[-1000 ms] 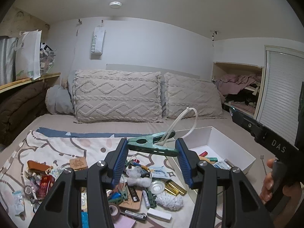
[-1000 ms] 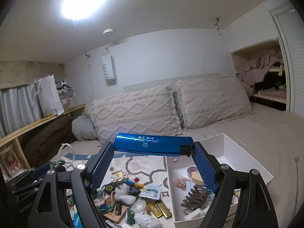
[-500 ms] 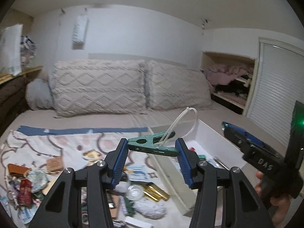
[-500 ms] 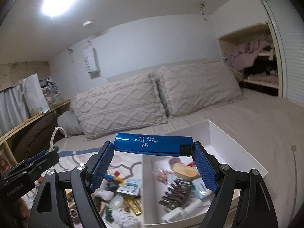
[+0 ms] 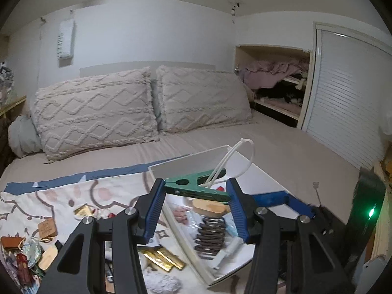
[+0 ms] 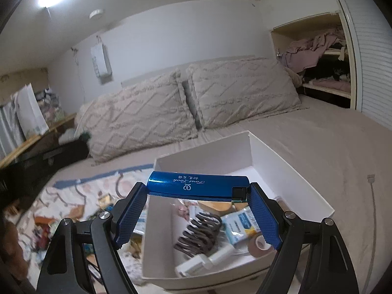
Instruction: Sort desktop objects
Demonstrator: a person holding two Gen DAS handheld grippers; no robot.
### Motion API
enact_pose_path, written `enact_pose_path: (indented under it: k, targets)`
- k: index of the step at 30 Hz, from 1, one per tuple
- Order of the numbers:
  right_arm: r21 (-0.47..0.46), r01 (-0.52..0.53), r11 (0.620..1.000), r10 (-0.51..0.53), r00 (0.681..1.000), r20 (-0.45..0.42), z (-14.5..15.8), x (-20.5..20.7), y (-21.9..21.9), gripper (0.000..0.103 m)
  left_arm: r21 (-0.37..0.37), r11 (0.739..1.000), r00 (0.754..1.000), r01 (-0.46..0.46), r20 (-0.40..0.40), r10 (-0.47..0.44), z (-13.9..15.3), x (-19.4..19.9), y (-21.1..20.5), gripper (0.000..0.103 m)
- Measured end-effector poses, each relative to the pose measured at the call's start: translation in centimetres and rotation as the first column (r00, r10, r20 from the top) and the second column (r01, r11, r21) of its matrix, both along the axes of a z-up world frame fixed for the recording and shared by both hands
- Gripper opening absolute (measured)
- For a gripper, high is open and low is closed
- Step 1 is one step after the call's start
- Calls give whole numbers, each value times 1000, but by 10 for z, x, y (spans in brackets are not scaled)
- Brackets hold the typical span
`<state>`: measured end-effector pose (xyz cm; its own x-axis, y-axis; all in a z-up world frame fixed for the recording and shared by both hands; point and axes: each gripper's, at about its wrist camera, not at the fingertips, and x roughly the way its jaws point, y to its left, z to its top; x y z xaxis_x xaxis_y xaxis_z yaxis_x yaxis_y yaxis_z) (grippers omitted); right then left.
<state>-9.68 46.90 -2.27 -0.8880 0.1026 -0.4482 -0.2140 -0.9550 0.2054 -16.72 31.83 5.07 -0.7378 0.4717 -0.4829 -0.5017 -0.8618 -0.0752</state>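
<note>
My left gripper [image 5: 196, 191] is shut on a green clip [image 5: 196, 188] that has a white zip-tie loop [image 5: 235, 156] in its jaws. It hovers above the white box [image 5: 186, 165]. My right gripper [image 6: 197, 193] is shut on a blue lighter [image 6: 196, 186] with white lettering, held crosswise above the same white box [image 6: 289, 169]. The box holds a dark hair claw [image 6: 198, 232], a wooden piece [image 6: 215, 205], a blue-and-white packet [image 6: 241, 225] and a tape roll [image 6: 261, 243]. The right gripper also shows in the left wrist view [image 5: 281, 199], low at the right.
Several loose small items lie on the patterned cloth [image 5: 49, 196] left of the box, among them gold bars [image 5: 161, 259] and a wooden tag [image 5: 47, 226]. Two pillows [image 5: 98, 112] stand at the bed's far end. A closet [image 5: 276, 85] is at the right.
Both grippers have moved right, from over the cluttered cloth to over the white box, and tilted down toward it. Each still holds its object.
</note>
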Motion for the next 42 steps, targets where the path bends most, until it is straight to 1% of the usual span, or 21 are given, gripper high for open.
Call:
enact_pose_path:
  k: [2,4,5,9,11,17,19,21,24,27,30,33,38,42]
  targets:
    - [2,-2,1000,2,1000,25,-4,-1,2,84,-10,1000,1000,6,7,-6,-1,-2,12,51]
    - [-3,-10,1000,10,998,68,-11,-3,5,84,-21,1000,1000,7,17,-7,-3,-6,18,51]
    - [-3,-11,1000,11,995,98,-16,-4,6,84,-27,1000,1000,7,29,-6,-6,-9,23,51]
    - [-4,8,1000,-8,990,141,-25,-5,14,84,-49,999,996,-6,88,10,-18,-21,35,51]
    - [-13,11,1000,-9,989,146,-27,-4,17,84,-78,997,991,-19,132,30,-28,-28,42,51]
    - [-11,-16,1000,18,983,185,-36,-2,19,84,-78,997,967,-22,252,41,-53,-46,51,51]
    - [-9,-21,1000,22,980,198,-40,-1,18,84,-100,995,961,-16,273,43,-60,-52,56,51]
    - [-6,-23,1000,24,978,209,-43,-1,17,84,-111,994,956,-21,288,52,-65,-56,59,51]
    - [8,-25,1000,22,976,219,-46,-2,16,84,-95,995,942,-27,331,57,-71,-64,62,51]
    - [-2,-38,999,38,976,215,-47,-3,16,84,-87,996,922,-27,383,59,-81,-71,67,51]
    - [-3,-51,999,50,976,213,-47,-2,13,84,-95,995,912,-34,404,70,-86,-75,70,51]
    - [8,-34,999,31,974,223,-47,-1,14,84,-90,995,897,-40,436,76,-92,-80,71,51]
    - [6,-26,1000,24,975,220,-44,3,17,84,-108,994,878,-23,473,71,-100,-84,74,51]
    - [26,-12,1000,6,973,230,-43,5,18,84,-164,987,866,0,493,82,-107,-87,79,51]
